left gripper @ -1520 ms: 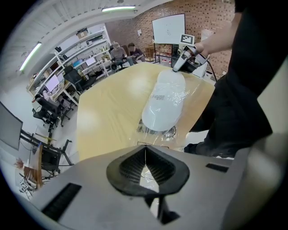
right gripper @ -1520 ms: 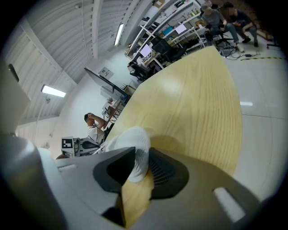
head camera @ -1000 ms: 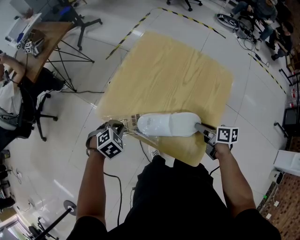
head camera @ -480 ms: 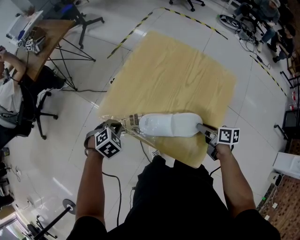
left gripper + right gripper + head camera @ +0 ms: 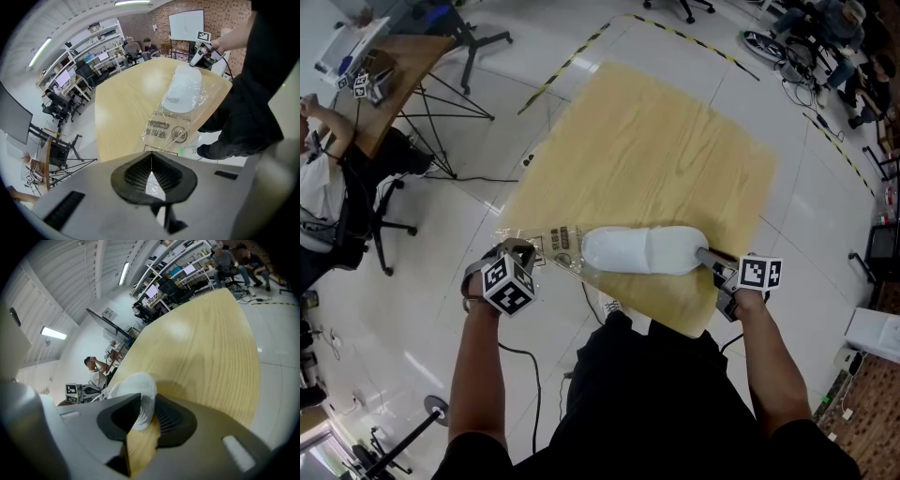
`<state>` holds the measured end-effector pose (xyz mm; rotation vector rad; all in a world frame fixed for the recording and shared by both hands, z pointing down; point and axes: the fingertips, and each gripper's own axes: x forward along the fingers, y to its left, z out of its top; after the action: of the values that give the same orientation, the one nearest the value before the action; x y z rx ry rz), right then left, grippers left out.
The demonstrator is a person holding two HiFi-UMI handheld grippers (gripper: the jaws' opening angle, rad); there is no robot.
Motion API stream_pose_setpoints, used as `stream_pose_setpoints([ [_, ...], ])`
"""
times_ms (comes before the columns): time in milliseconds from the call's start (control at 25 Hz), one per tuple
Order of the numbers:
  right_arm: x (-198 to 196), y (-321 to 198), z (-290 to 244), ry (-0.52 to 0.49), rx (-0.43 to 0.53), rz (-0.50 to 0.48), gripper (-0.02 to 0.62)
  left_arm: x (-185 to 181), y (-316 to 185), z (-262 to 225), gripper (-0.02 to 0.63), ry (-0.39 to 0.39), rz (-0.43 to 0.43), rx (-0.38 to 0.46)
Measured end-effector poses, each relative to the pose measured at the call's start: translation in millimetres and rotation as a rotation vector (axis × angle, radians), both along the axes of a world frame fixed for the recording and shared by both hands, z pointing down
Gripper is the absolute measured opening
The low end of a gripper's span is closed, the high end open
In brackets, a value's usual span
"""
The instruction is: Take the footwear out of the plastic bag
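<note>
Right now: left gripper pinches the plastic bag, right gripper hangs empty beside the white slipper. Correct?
No. The right gripper isn't empty: the right gripper view shows its fingers closed on the white slipper. The left gripper does pinch the plastic bag.

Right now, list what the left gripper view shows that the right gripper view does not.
Only the left gripper view: the printed plastic bag, its end pinched in the shut left hand-held gripper. Only the right gripper view: the right hand-held gripper clamped on the edge of the white slipper. Both: that slipper on the wooden table.
</note>
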<state>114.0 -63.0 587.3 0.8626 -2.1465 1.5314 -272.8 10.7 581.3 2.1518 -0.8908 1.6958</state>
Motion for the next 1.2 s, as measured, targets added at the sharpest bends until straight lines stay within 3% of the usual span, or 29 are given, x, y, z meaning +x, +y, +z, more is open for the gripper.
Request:
stream_pose_setpoints([
  [1200, -2, 1, 0, 0.011, 0.005, -0.008, 0.100, -50, 17, 0, 0.008, -0.092, -0.070, 0.000],
])
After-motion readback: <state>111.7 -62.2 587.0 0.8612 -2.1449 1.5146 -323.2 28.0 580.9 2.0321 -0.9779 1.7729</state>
